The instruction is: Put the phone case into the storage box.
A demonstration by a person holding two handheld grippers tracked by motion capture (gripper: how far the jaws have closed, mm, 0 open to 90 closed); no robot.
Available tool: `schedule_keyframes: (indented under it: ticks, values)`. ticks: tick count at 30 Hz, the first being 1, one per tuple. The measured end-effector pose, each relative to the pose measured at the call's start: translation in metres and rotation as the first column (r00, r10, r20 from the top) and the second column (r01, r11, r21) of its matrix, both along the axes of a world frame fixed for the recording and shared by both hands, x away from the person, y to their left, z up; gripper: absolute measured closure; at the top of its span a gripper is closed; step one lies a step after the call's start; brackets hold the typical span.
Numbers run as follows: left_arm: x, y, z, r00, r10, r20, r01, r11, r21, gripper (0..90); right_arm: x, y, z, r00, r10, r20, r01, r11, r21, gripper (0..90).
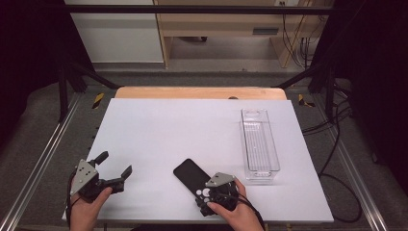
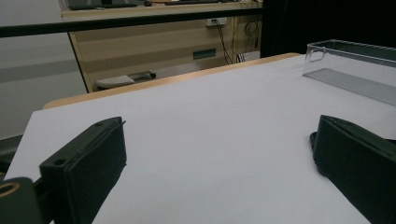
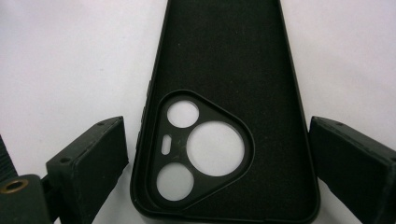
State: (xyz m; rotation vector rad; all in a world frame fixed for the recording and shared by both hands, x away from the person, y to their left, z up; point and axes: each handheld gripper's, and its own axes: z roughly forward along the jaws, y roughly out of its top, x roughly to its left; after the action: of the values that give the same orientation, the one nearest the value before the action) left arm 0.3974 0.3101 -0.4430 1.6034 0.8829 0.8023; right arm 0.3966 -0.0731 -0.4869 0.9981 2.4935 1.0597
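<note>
Black phone case lies flat on the white table, inside face up, near edge, just right of centre; camera-cutout end points toward the person. Clear plastic bin sits to its right, a bit farther back, long axis running near-to-far, nothing in it.

Right gripper is over the case's near end w/ jaws spread wide, one each side of the long edges, not touching yet. Left gripper hangs over bare table at near left, jaws also released, nothing between them.

Step in hand, as I read it: grab the case w/ the right gripper, prob. to put it in the bin.

To do it well:
- Drop the jaws till pads meet the side walls, not the rim top.
- Keep the case centred between the pads; the left pad looks closer to it than the right one, so shift a little right before closing.
- Squeeze gently: the case looks soft and may bow or pop out.
- Grip is at one end, so the far end will likely droop; lift slowly and level.
</note>
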Motion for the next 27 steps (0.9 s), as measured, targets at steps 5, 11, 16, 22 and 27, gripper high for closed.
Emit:
schedule_keyframes:
  ticks: [5, 11, 16, 22, 27]
  values:
    - [0.0, -0.0003, 0.0, 1.0, -0.001, 0.0, 0.001, 1.0, 0.001, 2.7, 0.0004, 0.0003, -0.0006, 1.0, 0.003, 0.001, -0.003, 1.0, -0.007, 6.5]
    - [0.0001, -0.0005, -0.0001, 1.0, -0.002, 0.0, 0.002, 1.0, 0.002, 2.7, -0.0002, 0.0007, -0.0013, 0.9999, 0.009, 0.013, -0.009, 0.9997, -0.022, 7.6]
    - [0.0002, -0.0011, -0.0003, 1.0, -0.004, -0.002, 0.004, 1.0, 0.005, 2.8, 0.0005, -0.0024, -0.0008, 0.9997, 0.017, 0.015, -0.017, 0.9996, -0.02, 11.1]
    - [0.0002, -0.0016, -0.0005, 1.0, -0.006, -0.003, 0.006, 1.0, 0.007, 2.8, 0.0003, -0.0019, -0.0001, 0.9998, 0.013, 0.015, -0.013, 0.9995, -0.03, 12.0]
    - [0.0, -0.0023, -0.0005, 1.0, -0.008, 0.001, 0.008, 0.9999, 0.015, 3.1, 0.0021, -0.0002, 0.0031, 0.9999, 0.007, -0.009, -0.008, 0.9989, -0.046, 13.4]
